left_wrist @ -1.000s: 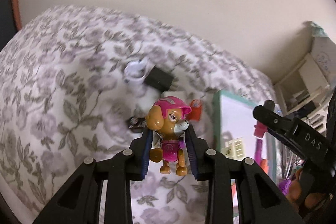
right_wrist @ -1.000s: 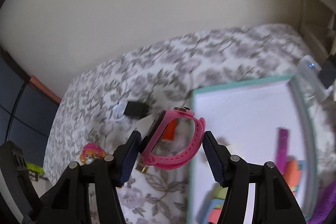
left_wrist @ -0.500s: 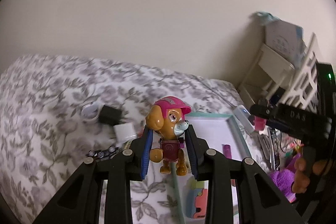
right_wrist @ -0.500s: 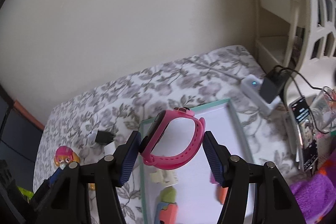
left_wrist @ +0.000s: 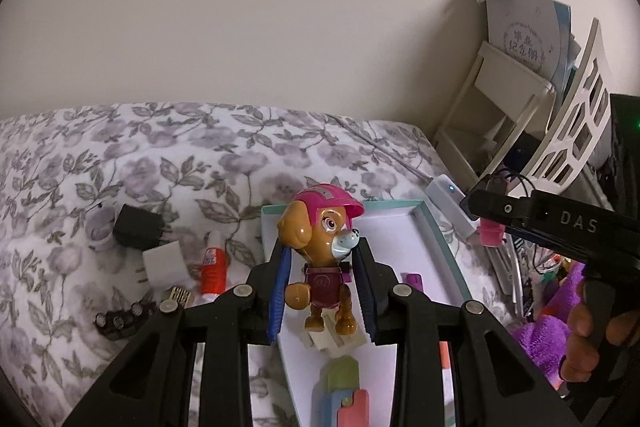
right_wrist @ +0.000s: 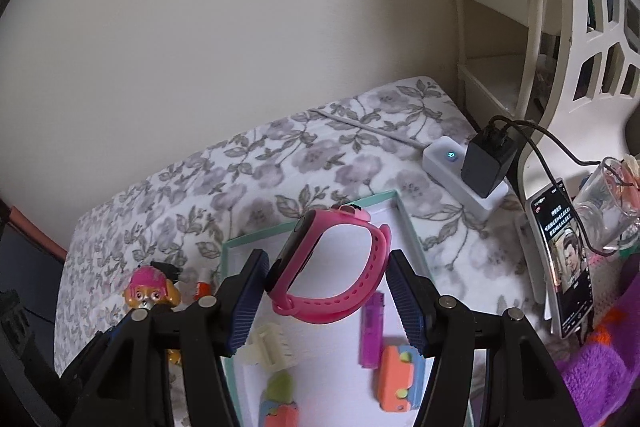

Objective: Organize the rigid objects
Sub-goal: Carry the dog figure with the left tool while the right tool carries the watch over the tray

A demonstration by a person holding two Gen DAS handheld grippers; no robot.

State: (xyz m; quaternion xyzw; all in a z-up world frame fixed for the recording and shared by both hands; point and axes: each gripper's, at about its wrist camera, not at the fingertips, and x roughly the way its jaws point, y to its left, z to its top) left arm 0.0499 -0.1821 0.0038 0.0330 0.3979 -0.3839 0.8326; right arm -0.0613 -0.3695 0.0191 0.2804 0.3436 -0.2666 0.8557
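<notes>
My left gripper [left_wrist: 322, 287] is shut on a toy dog figure [left_wrist: 322, 243] with a pink helmet, held above the near left part of a white tray with a teal rim [left_wrist: 436, 239]. The figure also shows in the right wrist view [right_wrist: 147, 289]. My right gripper [right_wrist: 326, 291] is shut on a pink wristwatch [right_wrist: 332, 267], held above the same tray [right_wrist: 404, 223]. In the tray lie a purple lighter [right_wrist: 372, 331], a cream clip [right_wrist: 268, 347], an orange block [right_wrist: 396, 375] and other small toys.
On the floral bedspread left of the tray lie a black charger [left_wrist: 138, 227], a white adapter [left_wrist: 164, 263], an orange-white tube [left_wrist: 212, 269] and a black beaded piece [left_wrist: 124, 319]. Right of the tray: a power strip [right_wrist: 464, 179], a phone [right_wrist: 560, 259], a glass, a white shelf.
Both grippers have swung right and now hang over the tray, each still holding its object. The loose items on the bedspread have slid to the left of view.
</notes>
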